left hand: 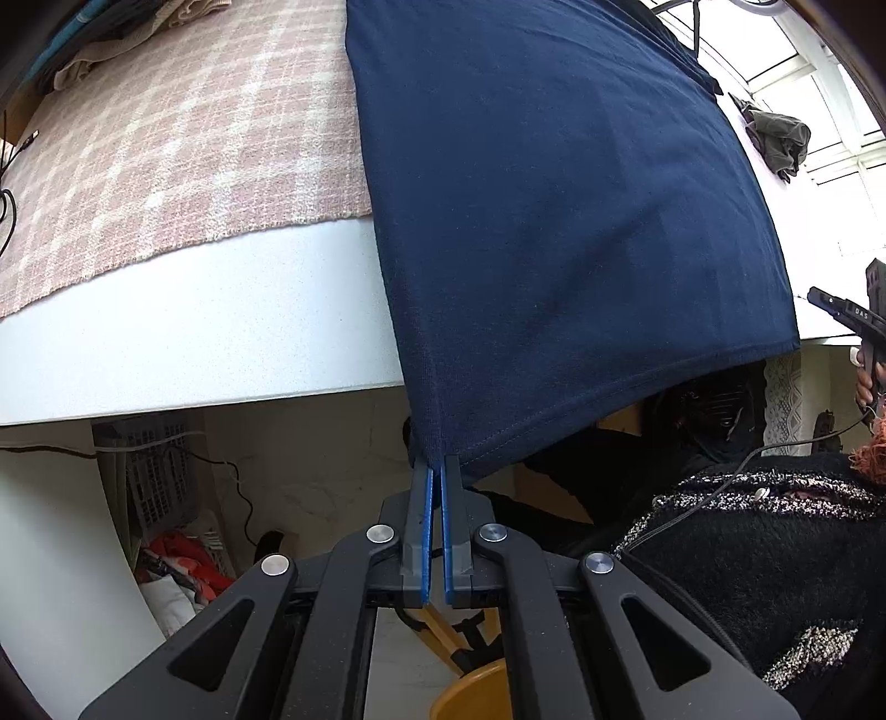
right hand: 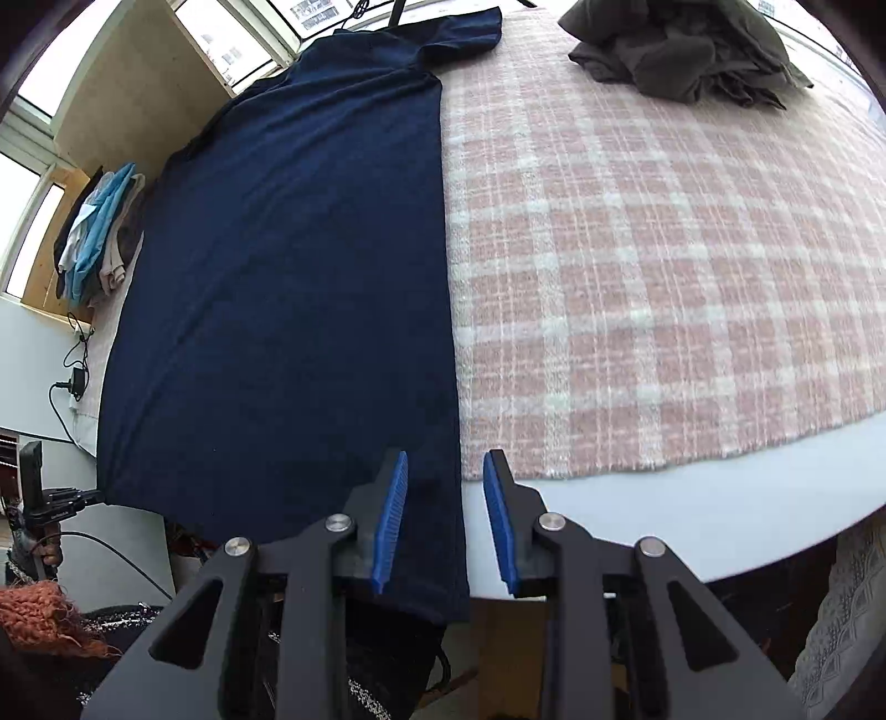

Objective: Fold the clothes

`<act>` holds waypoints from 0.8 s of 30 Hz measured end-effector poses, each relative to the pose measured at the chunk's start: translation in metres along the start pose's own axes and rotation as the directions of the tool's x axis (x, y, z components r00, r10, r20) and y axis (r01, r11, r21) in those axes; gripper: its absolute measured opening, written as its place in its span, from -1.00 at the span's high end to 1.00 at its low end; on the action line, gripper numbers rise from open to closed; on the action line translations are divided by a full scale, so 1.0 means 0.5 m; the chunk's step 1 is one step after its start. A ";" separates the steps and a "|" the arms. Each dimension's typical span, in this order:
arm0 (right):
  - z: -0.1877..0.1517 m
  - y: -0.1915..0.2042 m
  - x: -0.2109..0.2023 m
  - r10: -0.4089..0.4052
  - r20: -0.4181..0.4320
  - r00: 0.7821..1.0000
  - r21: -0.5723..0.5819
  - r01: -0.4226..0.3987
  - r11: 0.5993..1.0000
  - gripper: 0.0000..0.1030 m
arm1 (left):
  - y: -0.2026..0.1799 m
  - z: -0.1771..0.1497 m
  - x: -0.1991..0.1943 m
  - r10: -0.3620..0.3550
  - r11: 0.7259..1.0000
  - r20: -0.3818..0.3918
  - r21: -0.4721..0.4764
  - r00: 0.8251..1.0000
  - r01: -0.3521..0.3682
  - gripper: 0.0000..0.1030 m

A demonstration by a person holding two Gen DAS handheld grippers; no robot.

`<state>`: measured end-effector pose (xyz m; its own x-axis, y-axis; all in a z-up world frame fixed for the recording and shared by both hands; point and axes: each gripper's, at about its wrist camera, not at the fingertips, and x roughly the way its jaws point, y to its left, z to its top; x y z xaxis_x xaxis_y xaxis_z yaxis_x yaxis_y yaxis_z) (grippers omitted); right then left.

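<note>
Left wrist view puts the navy T-shirt (left hand: pixel 554 210) at the centre: it lies lengthways on the table, folded to a long narrow panel, with its hem end hanging over the near table edge. The left gripper (left hand: pixel 437 471) has its blue pads pressed together on one bottom corner of that hem, probably to keep the cloth taut and anchored so the panel stays straight.

From the right wrist view the same shirt (right hand: pixel 288 277) runs away towards the window, one sleeve laid flat at the far end. The right gripper (right hand: pixel 446 501) hovers over the hem's other corner with its jaws spread and nothing pinched; the shirt's long edge runs just between the pads (right hand: pixel 390 520), so I judge it is lined up to take that corner and lift the hem for a fold up the length.

Under the shirt is a pink checked cloth (right hand: pixel 664 304) covering the white table (left hand: pixel 194 332). A crumpled grey garment (right hand: pixel 692 50) waits at the far side, well apart, and a stack of folded clothes (right hand: pixel 94 232) sits by the window.
</note>
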<state>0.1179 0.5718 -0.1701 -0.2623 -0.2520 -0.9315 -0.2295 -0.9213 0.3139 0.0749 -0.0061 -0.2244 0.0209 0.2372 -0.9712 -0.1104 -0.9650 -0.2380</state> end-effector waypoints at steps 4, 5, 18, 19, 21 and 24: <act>-0.059 0.001 0.018 -0.036 -0.018 0.999 0.039 0.036 0.999 0.45 | -0.009 0.016 -0.014 0.006 1.000 0.008 0.031 1.000 -0.007 0.97; -0.069 0.005 0.022 -0.045 -0.024 0.999 0.043 0.046 0.998 0.45 | -0.011 0.016 -0.017 0.008 0.999 0.011 0.041 1.000 -0.008 0.97; -0.083 0.053 0.054 -0.105 -0.034 0.994 -0.008 0.105 0.994 0.88 | -0.027 0.012 -0.037 -0.010 0.995 0.043 0.095 0.999 0.006 0.97; -0.079 0.061 0.046 -0.121 -0.033 0.992 -0.023 0.120 0.992 0.88 | -0.030 0.010 -0.045 -0.006 0.995 0.050 0.100 0.999 0.001 0.97; -0.070 0.066 0.016 -0.118 -0.010 0.993 -0.005 0.118 0.993 0.88 | -0.031 0.001 -0.061 0.000 0.994 0.063 0.106 0.998 -0.007 0.97; -0.061 0.071 0.008 -0.135 -0.020 0.991 0.006 0.135 0.991 0.89 | -0.031 0.001 -0.068 -0.011 0.993 0.068 0.117 0.998 0.003 0.96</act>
<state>0.1375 0.5291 -0.1684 -0.2103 -0.1308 -0.9688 -0.2687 -0.9451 0.1860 0.0755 0.0009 -0.1877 -0.0454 0.2547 -0.9660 -0.2259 -0.9445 -0.2384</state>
